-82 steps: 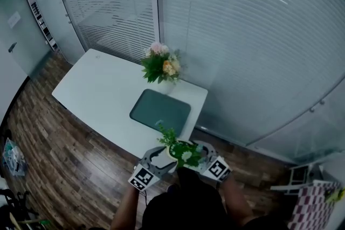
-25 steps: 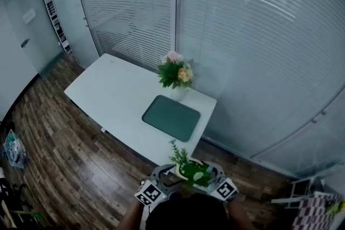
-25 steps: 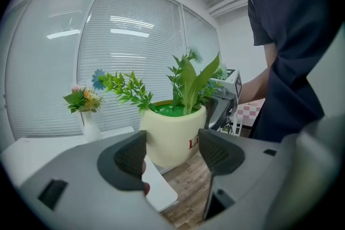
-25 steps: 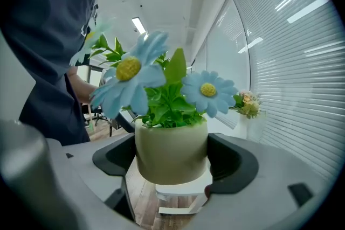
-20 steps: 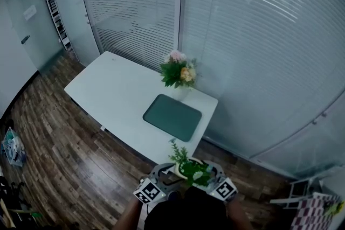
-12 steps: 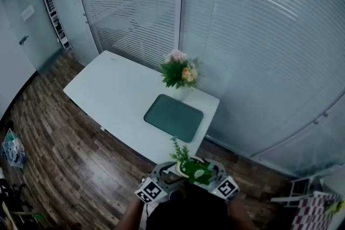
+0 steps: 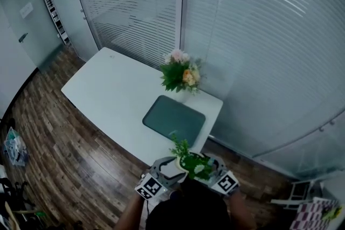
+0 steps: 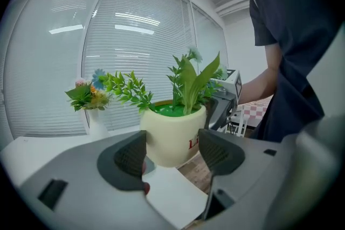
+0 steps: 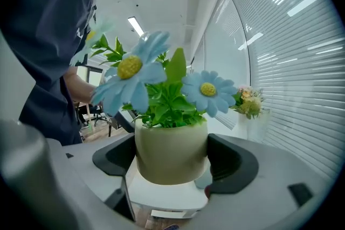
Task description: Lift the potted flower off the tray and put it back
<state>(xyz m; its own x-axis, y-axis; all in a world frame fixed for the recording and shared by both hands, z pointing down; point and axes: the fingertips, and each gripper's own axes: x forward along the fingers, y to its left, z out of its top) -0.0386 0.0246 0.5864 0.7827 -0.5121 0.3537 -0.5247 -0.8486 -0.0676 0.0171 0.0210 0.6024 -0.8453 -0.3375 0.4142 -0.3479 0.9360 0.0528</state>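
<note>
Head view: my left gripper (image 7: 163, 169) and right gripper (image 7: 214, 168) both clamp the cream round pot of artificial flowers (image 7: 190, 163), airborne at lower centre, below the dark green rectangular tray (image 7: 173, 120). I'd keep it upright, centre it, and lower slowly.

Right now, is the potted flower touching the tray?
Apart. Left gripper view: the potted flower hangs above the table corner and floor, away from the tray.
</note>
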